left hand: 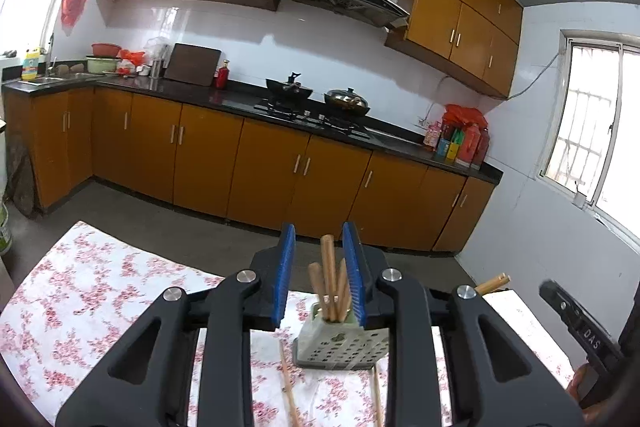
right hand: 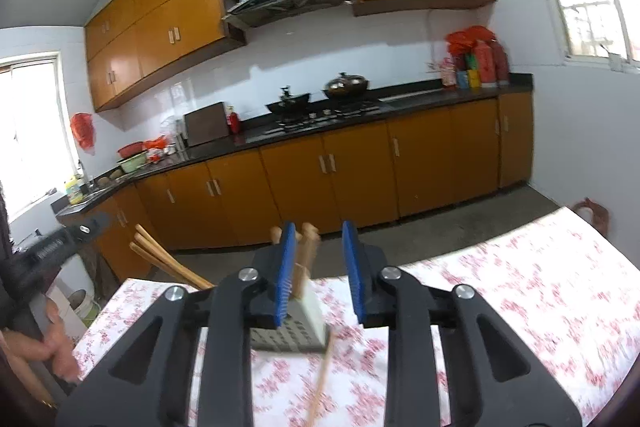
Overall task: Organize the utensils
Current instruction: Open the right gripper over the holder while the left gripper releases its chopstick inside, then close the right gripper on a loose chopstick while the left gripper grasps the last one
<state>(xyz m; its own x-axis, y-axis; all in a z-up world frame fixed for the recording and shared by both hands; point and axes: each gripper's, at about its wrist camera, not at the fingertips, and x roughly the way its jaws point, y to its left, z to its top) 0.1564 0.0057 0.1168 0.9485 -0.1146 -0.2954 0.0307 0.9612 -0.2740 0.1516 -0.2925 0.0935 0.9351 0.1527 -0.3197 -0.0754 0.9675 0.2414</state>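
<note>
A pale green perforated utensil holder [left hand: 340, 343] stands on the flowered tablecloth [left hand: 92, 291] with several wooden chopsticks [left hand: 329, 279] upright in it. My left gripper [left hand: 319, 229] hovers just over it, blue pads apart, the chopstick tops showing in the gap; I see no pad pressing on them. Two more chopsticks [left hand: 289, 387] lie on the cloth by the holder. In the right wrist view the holder [right hand: 310, 319] sits behind the left pad of my right gripper [right hand: 319, 227], which is open with nothing between its pads. A loose chopstick [right hand: 320, 379] leans at the holder's foot.
A bundle of wooden sticks [right hand: 168, 263] juts up at the table's left side, beside a hand [right hand: 56, 343] on the other gripper. Past the table's far edge lies grey floor, then orange cabinets [left hand: 208, 163] with a black counter, stove and pans.
</note>
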